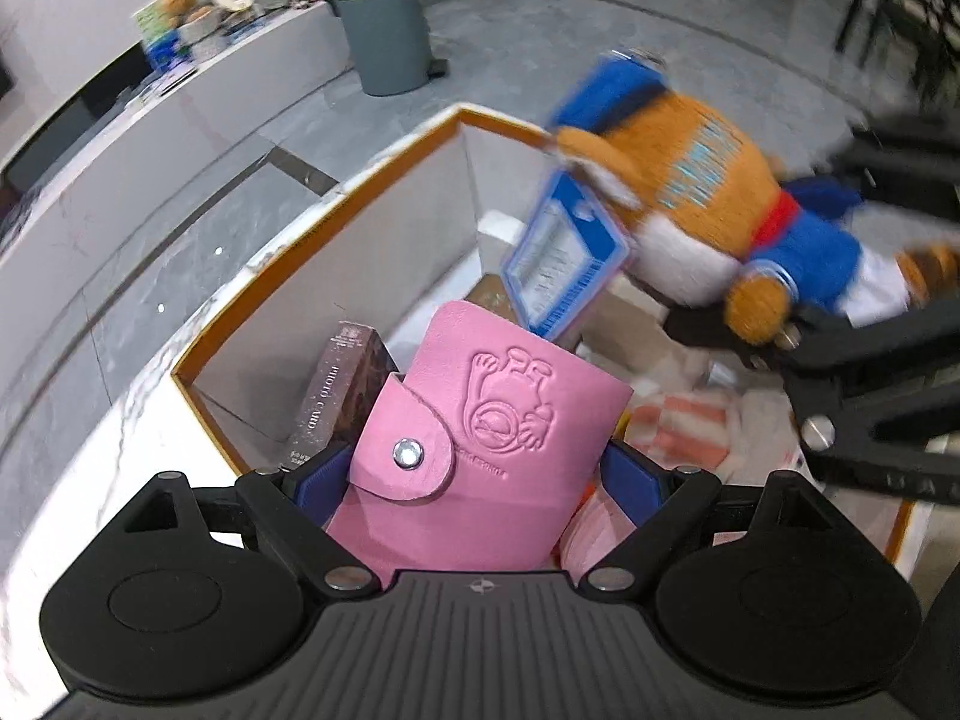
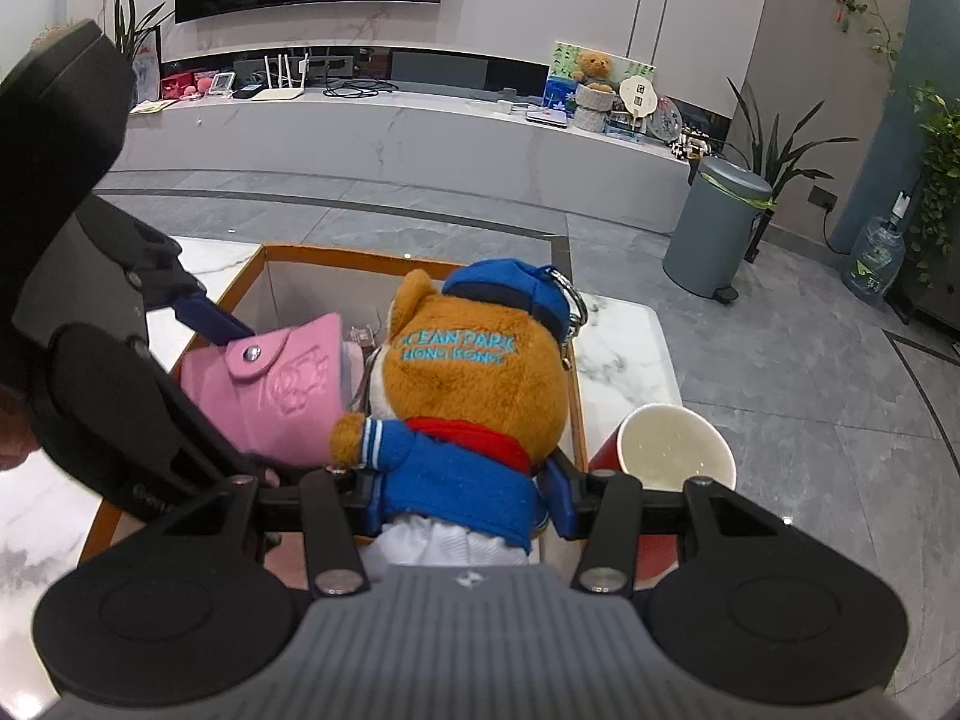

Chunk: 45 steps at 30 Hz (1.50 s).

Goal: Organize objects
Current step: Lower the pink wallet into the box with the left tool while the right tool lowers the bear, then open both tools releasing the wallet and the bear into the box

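My left gripper [image 1: 477, 471] is shut on a pink snap-button card wallet [image 1: 480, 420], holding it over an open white box with an orange rim [image 1: 336, 204]. To the right, my right gripper [image 1: 798, 252] is shut on a brown plush bear [image 1: 690, 198] in a blue cap and jacket, with a blue tag [image 1: 558, 258] dangling from it. In the right wrist view the bear [image 2: 474, 384] sits upright between the pads of the right gripper [image 2: 465, 480], above the box [image 2: 336, 252]. The wallet [image 2: 288, 384] and left gripper [image 2: 252, 402] are just left of it.
The box holds a dark photo-card pack [image 1: 342, 396] and orange-striped packets [image 1: 678, 420]. It stands on a white marble table [image 2: 624, 354]. A red paper cup [image 2: 672, 450] stands right of the box. A grey bin [image 2: 714, 228] is on the floor beyond.
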Tool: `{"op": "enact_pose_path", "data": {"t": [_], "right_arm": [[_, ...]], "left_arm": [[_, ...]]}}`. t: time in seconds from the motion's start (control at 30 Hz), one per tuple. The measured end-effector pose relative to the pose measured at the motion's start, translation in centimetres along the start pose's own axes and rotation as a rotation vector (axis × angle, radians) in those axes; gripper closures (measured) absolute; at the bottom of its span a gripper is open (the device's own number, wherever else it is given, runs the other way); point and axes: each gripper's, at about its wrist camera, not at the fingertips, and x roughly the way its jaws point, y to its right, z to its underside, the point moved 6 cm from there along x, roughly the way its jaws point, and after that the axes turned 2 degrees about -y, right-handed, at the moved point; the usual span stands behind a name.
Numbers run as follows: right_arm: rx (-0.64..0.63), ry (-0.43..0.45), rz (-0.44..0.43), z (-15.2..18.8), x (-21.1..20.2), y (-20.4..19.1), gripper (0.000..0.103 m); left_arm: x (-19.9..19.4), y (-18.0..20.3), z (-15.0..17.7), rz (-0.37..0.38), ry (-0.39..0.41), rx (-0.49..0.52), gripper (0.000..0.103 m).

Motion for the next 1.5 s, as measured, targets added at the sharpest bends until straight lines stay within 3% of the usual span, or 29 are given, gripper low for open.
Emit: {"op": "enact_pose_path", "data": {"t": [0.1,0.57,1.07,1.33,1.43,1.47,1.5], "right_arm": [[-0.018,-0.021,-0.019,-0.2,1.2,-0.1,0.053],[-0.059,-0.112,-0.057,-0.5,5.6,-1.5,0.053],[-0.034,-0.208,-0.059,0.7,8.3,-1.4,0.055],[-0.012,-0.195,-0.076,0.9,7.8,-1.2,0.054],[-0.003,-0.195,-0.081,0.8,7.3,-1.3,0.052],[-0.002,-0.195,-0.081,0.7,7.1,-1.3,0.048],[-0.003,-0.185,-0.06,0.5,6.7,-1.1,0.033]], "left_arm": [[0.7,0.7,0.3,-0.018,-0.02,0.042,0.0],[2.5,1.3,0.9,-0.046,-0.067,0.034,0.0],[3.6,1.2,2.1,-0.069,-0.038,0.012,0.0],[2.4,1.9,2.1,-0.096,-0.022,0.003,0.0],[1.7,2.1,2.1,-0.101,-0.014,0.006,0.0],[1.5,1.9,2.0,-0.106,-0.013,0.01,0.0],[1.1,1.9,2.0,-0.105,-0.007,0.013,0.0]]}}
